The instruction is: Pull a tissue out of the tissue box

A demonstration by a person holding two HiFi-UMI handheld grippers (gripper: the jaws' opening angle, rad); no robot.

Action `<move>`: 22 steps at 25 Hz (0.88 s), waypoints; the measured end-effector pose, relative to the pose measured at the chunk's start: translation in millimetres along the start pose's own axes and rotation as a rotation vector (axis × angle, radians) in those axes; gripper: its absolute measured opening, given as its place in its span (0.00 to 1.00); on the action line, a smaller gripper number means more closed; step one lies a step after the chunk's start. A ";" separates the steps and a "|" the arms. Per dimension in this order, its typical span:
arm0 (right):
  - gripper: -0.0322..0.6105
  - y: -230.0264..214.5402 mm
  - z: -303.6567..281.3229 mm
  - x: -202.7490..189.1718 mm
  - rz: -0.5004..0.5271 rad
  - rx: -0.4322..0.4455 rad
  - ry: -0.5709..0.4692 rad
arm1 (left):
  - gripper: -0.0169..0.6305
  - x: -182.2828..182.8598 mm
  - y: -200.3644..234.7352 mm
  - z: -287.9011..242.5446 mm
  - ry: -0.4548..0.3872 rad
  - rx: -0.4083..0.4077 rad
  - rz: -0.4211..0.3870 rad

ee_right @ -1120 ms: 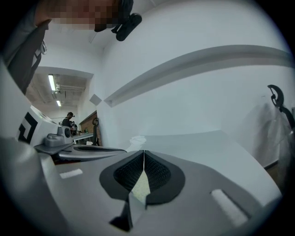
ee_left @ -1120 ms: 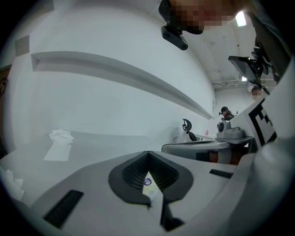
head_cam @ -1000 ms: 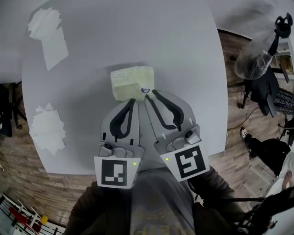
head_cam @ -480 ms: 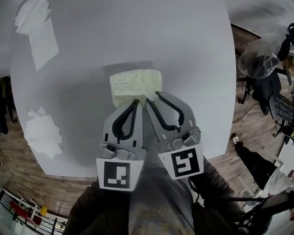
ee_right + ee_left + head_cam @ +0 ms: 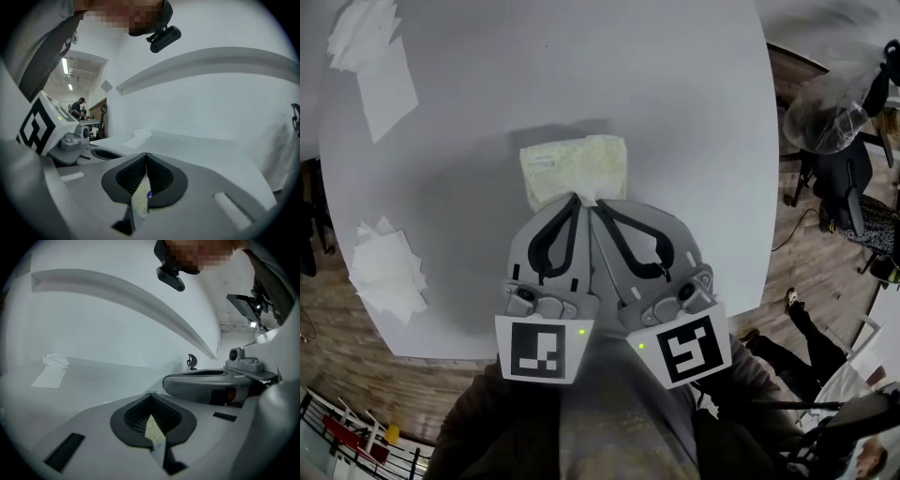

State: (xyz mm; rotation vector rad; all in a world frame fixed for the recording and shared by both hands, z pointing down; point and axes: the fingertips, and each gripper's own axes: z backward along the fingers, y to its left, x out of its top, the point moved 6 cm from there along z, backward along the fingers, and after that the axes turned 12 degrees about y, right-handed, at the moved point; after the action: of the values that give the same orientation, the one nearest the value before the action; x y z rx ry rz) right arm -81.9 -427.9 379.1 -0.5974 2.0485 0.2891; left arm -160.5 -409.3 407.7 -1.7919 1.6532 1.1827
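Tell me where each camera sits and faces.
Head view: on the person's head, steeply down onto table, tissue pack, left gripper, right gripper, torso.
Left gripper view: on the left gripper, along its shut jaws pinching the pack; right gripper beside.
Right gripper view: likewise on the right gripper, jaws shut on the pack; left gripper at left.
Both gripper views share the pack's pinched edge.
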 end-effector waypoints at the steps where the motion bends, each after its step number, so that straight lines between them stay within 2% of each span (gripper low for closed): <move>1: 0.05 1.7 6.3 8.0 -0.002 0.003 -0.020 | 0.02 4.0 -2.8 4.7 -0.016 0.002 -0.009; 7: 0.05 14.2 57.2 59.6 0.015 -0.013 -0.171 | 0.02 28.3 -26.1 44.2 -0.112 0.021 -0.061; 12: 0.05 46.0 114.2 89.4 0.071 -0.027 -0.280 | 0.02 44.9 -58.1 100.7 -0.207 0.041 -0.101; 17: 0.05 81.2 164.2 89.6 0.112 -0.049 -0.354 | 0.02 47.5 -92.9 156.5 -0.291 0.065 -0.163; 22: 0.05 102.1 207.5 80.7 0.076 -0.065 -0.390 | 0.02 41.2 -118.7 199.4 -0.355 0.082 -0.108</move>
State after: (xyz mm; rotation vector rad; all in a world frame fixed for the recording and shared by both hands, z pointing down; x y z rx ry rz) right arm -17.0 -275.7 198.6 -0.4612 1.6915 0.4791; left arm -109.3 -253.5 238.4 -1.4979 1.3630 1.2778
